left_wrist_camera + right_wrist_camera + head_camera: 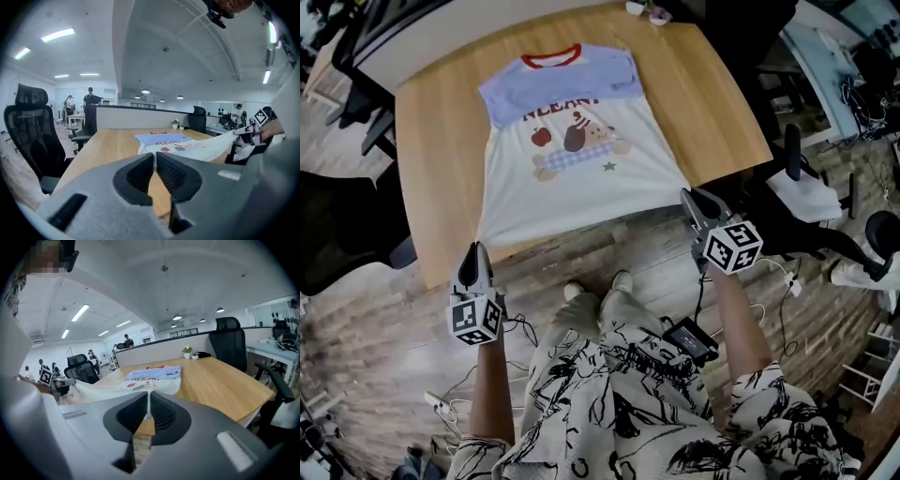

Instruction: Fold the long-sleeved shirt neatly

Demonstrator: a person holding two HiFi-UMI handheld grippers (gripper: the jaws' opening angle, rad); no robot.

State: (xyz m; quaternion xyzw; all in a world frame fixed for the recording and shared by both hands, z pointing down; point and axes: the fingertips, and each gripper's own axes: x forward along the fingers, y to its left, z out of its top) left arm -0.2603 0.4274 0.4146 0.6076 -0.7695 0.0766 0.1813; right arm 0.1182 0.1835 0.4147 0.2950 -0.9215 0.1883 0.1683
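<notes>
Pinching the shirt (572,164) by its hem corners, the left gripper (475,247) and right gripper (688,196) are clamped shut. The hem is held off the near edge of the table (441,141).

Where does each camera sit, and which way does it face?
Head view: on the person's head, facing steeply down at the shirt on the table; shows both arms, patterned clothes, left hand-held gripper, right hand-held gripper.
Left gripper view: on that hand-held gripper, facing along its shut jaws across the table; the right one shows at right.
Right gripper view: likewise, mirrored; the left one shows at left.
Shared: all three see the shirt.
</notes>
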